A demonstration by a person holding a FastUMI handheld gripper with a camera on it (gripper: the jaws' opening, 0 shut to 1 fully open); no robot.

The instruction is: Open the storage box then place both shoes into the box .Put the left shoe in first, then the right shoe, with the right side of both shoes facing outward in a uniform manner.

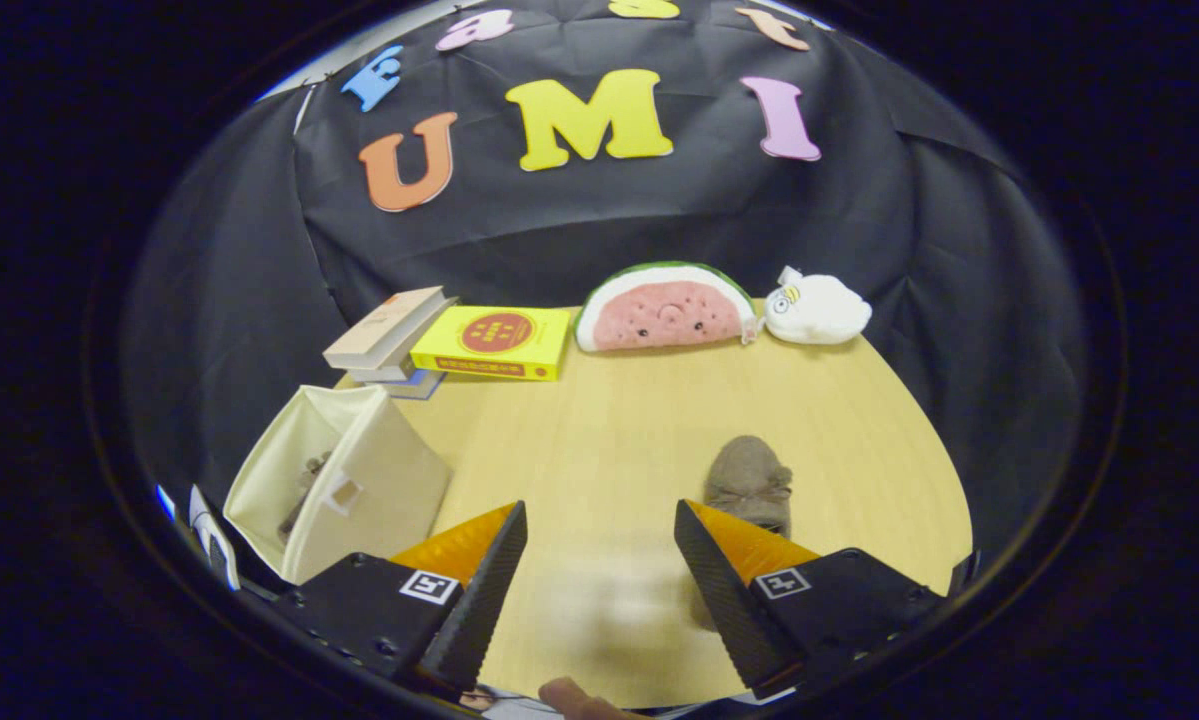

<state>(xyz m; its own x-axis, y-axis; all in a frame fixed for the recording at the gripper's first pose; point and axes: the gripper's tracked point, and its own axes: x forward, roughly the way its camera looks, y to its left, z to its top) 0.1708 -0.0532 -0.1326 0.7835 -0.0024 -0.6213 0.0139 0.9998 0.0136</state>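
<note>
Claw (599,560) fingers stand spread apart and pinch nothing, hovering low over the bare near part of the table (609,430). One shoe (304,490) seems to lie already inside the storage box (359,480), which sits open at the near left; only a dark brownish shape shows within, so which way it faces cannot be told. The second shoe (749,485), presumably the right one, rests on the table just ahead of the right finger and partly behind it.

To do this step well, the claw should swing right and centre on the shoe so both fingers straddle its body across the width, not the toe alone. A grip near the middle should keep it from tipping when lifted. Its heading ought to be checked before closing, since its right side must face outward like the first.

That shoe looks grey-brown and soft, like suede, with a rounded toe pointing far and a small bow or seam across the top. Its near end is hidden by the finger.

Books (439,345) and plush toys (719,305) lie far back, well apart.
</note>
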